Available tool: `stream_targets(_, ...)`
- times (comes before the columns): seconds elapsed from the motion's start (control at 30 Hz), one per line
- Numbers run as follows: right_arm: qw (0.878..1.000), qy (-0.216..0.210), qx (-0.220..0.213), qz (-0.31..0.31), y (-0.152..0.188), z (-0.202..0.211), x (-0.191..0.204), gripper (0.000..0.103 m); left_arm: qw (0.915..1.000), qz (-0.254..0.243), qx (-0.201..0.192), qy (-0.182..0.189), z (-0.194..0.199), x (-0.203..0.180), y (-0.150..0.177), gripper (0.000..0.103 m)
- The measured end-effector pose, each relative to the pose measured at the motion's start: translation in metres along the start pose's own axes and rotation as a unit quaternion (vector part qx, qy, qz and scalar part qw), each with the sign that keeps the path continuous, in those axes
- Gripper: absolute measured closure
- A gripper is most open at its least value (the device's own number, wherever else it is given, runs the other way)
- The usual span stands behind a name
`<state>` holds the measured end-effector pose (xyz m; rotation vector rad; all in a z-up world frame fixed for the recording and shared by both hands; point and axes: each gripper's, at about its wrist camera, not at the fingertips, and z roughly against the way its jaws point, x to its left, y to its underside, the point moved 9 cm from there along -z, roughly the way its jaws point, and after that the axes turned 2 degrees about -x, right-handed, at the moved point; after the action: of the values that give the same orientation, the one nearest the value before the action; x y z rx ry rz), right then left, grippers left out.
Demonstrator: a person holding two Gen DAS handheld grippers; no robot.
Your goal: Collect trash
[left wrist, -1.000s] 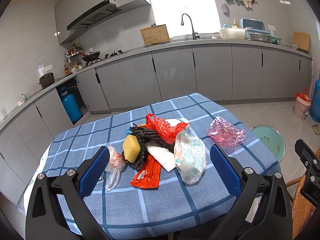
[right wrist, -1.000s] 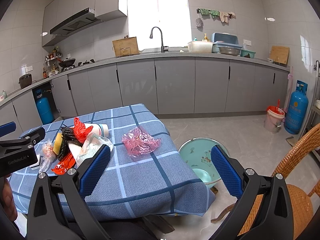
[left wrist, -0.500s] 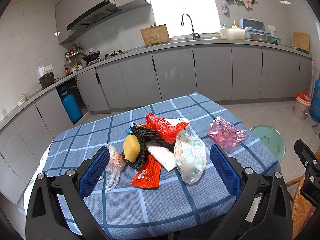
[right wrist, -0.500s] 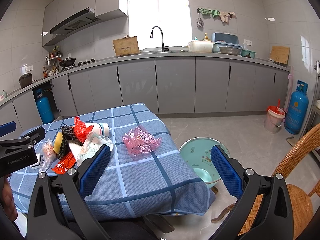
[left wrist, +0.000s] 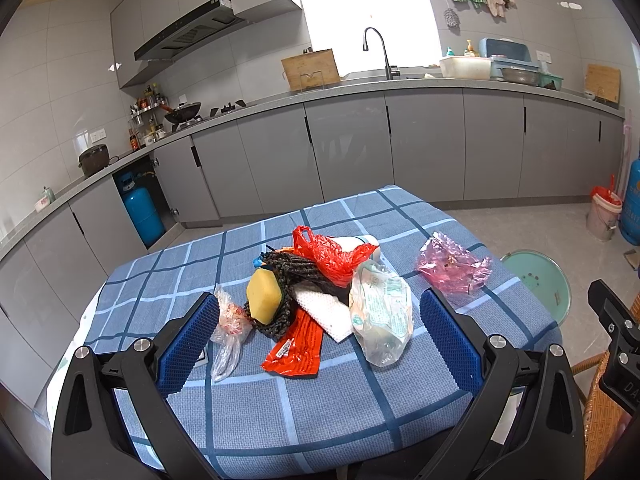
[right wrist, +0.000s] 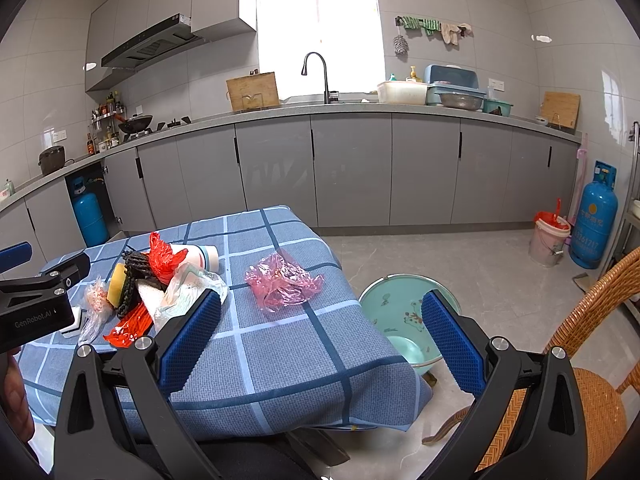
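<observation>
On the blue checked tablecloth [left wrist: 320,412] lies a heap of trash [left wrist: 316,292]: a yellow sponge [left wrist: 263,297], a red plastic bag [left wrist: 328,254], a red wrapper [left wrist: 298,344], a clear bag [left wrist: 382,312]; a crumpled pink bag [left wrist: 452,262] lies apart, to the right; the left gripper [left wrist: 318,340] and right gripper [right wrist: 318,340] are spread wide, holding nothing; a green basin [right wrist: 400,312] stands on the floor beside the table.

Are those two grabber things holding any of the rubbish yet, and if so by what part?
No. The left gripper and the right gripper are both open and empty; the trash pile lies untouched on the table.
</observation>
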<state>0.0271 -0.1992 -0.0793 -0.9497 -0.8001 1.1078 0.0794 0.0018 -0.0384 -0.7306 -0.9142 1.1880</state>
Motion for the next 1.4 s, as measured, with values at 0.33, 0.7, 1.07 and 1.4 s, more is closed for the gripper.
stream_targets(0.33,1.0,0.0,0.0,0.0,0.0,0.0,0.0,0.004,1.0,0.0,0.0,0.0,0.0,0.001,0.0,0.004)
stream_targets(0.7,1.0,0.0,0.001,0.001,0.004,-0.002,0.004,0.004,1.0,0.0,-0.001,0.0,0.0,0.002,0.0,0.004)
stream_targets(1.07,1.0,-0.013,0.005,0.009,0.006,-0.024,0.013,0.005,0.9995,0.015,0.012,-0.023,-0.017,0.027,0.008,0.004)
stream_targets(1.4,0.998,-0.017,0.033,0.04,0.003,-0.08,0.034,0.005,0.9951,0.045,0.064,-0.059,-0.072,0.077,0.043,0.004)
